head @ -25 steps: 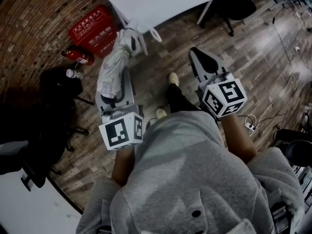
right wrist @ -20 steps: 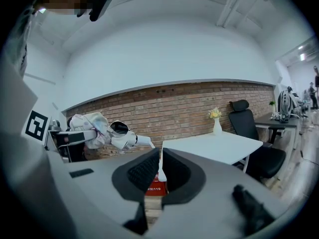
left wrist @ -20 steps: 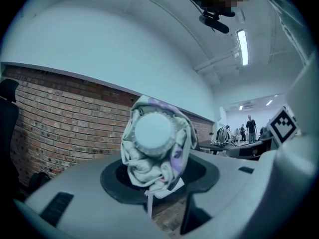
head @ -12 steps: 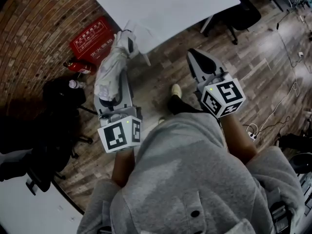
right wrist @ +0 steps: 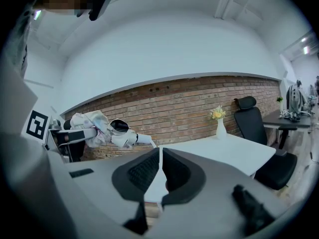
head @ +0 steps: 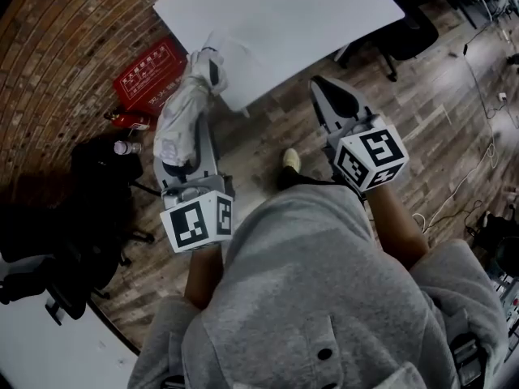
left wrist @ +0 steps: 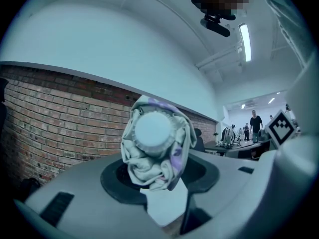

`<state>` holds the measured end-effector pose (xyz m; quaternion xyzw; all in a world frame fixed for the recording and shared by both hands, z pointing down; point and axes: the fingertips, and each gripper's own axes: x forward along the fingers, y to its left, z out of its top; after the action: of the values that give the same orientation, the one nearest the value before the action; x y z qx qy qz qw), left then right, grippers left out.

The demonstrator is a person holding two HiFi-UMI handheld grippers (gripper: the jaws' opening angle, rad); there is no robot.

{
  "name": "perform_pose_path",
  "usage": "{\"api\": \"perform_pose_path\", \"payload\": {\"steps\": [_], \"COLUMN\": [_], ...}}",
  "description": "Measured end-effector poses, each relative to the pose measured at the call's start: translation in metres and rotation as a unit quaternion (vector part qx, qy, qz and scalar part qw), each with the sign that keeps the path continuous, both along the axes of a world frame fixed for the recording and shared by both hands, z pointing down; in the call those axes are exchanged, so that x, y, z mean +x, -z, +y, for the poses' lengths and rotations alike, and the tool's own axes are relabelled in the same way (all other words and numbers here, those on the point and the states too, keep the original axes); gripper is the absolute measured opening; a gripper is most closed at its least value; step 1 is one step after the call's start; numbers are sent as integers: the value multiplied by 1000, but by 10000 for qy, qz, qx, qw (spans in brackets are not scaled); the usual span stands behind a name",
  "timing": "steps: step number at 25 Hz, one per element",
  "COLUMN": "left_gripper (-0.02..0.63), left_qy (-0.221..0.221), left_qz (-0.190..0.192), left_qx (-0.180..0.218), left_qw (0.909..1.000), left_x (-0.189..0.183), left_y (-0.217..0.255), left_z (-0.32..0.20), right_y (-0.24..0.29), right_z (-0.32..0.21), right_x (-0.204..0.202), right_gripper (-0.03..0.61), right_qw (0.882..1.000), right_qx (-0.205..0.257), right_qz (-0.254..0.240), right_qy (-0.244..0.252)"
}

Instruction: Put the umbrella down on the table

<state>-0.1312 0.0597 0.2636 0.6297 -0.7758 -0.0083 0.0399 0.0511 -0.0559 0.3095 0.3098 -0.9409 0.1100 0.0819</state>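
A folded pale umbrella [head: 185, 112] with a white handle lies lengthwise in my left gripper [head: 193, 148], which is shut on it. Its handle end reaches over the near corner of the white table [head: 276, 19]. From the left gripper view the umbrella [left wrist: 155, 148] points straight away from the camera, bunched between the jaws. My right gripper [head: 334, 100] is shut with nothing in it, held level beside the table's near edge. In the right gripper view the umbrella [right wrist: 99, 128] shows at the left and the table [right wrist: 224, 151] lies ahead.
A red box [head: 150, 70] and a red fire extinguisher [head: 130, 120] lie on the wooden floor by the brick wall. A black office chair [head: 401, 31] stands at the table's right. A vase with flowers [right wrist: 220, 126] stands on the table's far side. Cables run across the floor at right.
Both grippers have moved forward towards the table, and the umbrella's handle now hangs over the table's near corner. Neither gripper's jaws have changed.
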Motion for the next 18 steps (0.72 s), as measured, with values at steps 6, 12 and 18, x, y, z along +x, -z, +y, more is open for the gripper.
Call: {"api": "perform_pose_path", "payload": {"steps": [6,12,18], "left_gripper": [199,199,199], "left_qy": [62,152,212], "left_qz": [-29,-35,-81], "left_qx": [-7,-41,-34], "left_qw": [10000,9999,9997], "left_x": [0,7,18], "left_y": [2,-1,1], "left_z": [-29,-54,-74], "right_y": [1,-5,-6], "right_z": [-29,-53,-76], "right_x": [-3,1,8], "right_gripper": [32,32,32], "right_qw": [9999,9997,9993], "right_qx": [9,-40,-57], "right_qz": [-13,-21,-67], "right_qy": [131,236,350]}}
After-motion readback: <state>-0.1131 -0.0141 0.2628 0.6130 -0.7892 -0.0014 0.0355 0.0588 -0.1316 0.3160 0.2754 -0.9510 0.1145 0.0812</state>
